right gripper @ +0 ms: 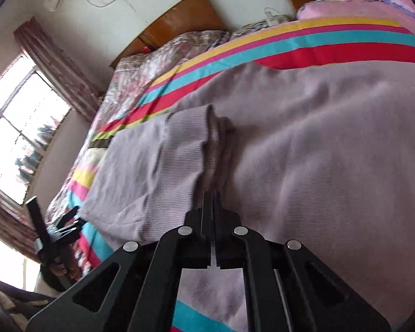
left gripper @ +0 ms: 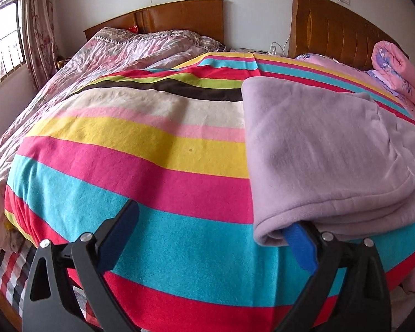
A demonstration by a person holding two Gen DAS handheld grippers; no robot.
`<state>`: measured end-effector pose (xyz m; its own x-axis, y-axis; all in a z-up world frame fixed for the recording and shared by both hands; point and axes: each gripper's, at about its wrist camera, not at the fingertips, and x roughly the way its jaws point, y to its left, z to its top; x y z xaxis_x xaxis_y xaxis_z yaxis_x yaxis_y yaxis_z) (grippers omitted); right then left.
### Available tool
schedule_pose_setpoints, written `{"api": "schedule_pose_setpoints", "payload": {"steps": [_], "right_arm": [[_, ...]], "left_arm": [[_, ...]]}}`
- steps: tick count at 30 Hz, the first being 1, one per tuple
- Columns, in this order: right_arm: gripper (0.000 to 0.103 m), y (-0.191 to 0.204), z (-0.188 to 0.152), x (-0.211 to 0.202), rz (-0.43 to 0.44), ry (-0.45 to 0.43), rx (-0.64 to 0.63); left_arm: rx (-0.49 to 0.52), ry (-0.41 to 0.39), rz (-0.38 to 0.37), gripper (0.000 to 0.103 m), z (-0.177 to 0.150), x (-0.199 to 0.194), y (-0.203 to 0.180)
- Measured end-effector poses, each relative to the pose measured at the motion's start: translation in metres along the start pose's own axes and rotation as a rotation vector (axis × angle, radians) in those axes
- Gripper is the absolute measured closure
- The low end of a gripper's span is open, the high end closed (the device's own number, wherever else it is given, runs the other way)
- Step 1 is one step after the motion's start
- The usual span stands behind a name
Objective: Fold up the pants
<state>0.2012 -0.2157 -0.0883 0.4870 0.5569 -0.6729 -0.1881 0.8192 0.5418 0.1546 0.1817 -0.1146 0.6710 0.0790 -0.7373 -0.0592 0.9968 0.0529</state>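
Left gripper (left gripper: 210, 238) gapes, one pad (left gripper: 301, 246) hidden under pants (left gripper: 318, 144); right gripper (right gripper: 211, 193) clenched, grasp unclear

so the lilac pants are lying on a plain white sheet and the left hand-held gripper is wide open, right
Not quite. The lilac pants lie on a brightly striped blanket, not a plain white sheet, as the left wrist view shows. The left hand-held gripper is indeed wide open.
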Motion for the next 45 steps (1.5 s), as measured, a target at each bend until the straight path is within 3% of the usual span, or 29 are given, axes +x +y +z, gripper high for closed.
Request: {"api": "schedule_pose_setpoints", "payload": {"steps": [2, 9, 14, 18, 19, 22, 23, 28, 32, 34, 36, 38, 41, 45], "right_arm": [[0.085, 0.000, -0.002, 0.001, 0.019, 0.013, 0.015], [0.085, -0.011, -0.006, -0.004, -0.014, -0.005, 0.064], [0.084, -0.008, -0.009, 0.002, -0.086, 0.030, 0.021], [0.084, -0.007, -0.014, 0.003, -0.094, 0.007, -0.024], [0.080, -0.008, -0.014, 0.002, -0.078, 0.005, -0.017], [0.046, 0.001, -0.009, -0.008, -0.118, -0.038, -0.035], [0.043, 0.007, -0.005, -0.014, -0.120, -0.070, -0.068], [0.043, 0.048, 0.011, -0.010, -0.102, -0.100, -0.221], [0.043, 0.091, 0.010, 0.025, -0.129, -0.033, -0.431], [0.043, 0.102, 0.006, 0.042, -0.165, 0.012, -0.505], [0.043, 0.107, -0.006, 0.058, -0.173, 0.076, -0.560], [0.042, 0.100, -0.020, 0.065, -0.200, 0.121, -0.587], [0.041, 0.087, -0.028, 0.054, -0.157, 0.117, -0.564], [0.041, 0.080, -0.027, 0.047, -0.125, 0.135, -0.528]], "left_arm": [[0.004, 0.003, 0.011, 0.004, 0.000, 0.001, -0.001], [-0.011, 0.016, 0.020, 0.004, -0.003, 0.001, -0.003], [0.015, 0.014, 0.033, 0.004, -0.002, 0.000, -0.006], [0.035, 0.016, 0.033, 0.004, -0.004, -0.007, -0.007], [0.055, 0.010, 0.028, 0.004, -0.006, -0.013, -0.009], [0.113, 0.001, -0.079, 0.004, -0.007, -0.033, -0.013], [0.121, -0.013, -0.102, 0.004, -0.006, -0.041, -0.014], [0.100, -0.150, -0.163, 0.004, 0.028, -0.075, -0.018], [0.045, -0.217, -0.241, 0.001, 0.071, -0.071, -0.037], [0.031, -0.190, -0.274, 0.001, 0.088, -0.056, -0.052], [0.057, -0.115, -0.250, 0.001, 0.098, -0.027, -0.072], [0.076, -0.030, -0.232, 0.001, 0.096, -0.003, -0.084], [0.117, 0.091, -0.228, 0.001, 0.075, 0.029, -0.095], [0.185, 0.106, -0.207, 0.001, 0.054, 0.038, -0.098]]}}
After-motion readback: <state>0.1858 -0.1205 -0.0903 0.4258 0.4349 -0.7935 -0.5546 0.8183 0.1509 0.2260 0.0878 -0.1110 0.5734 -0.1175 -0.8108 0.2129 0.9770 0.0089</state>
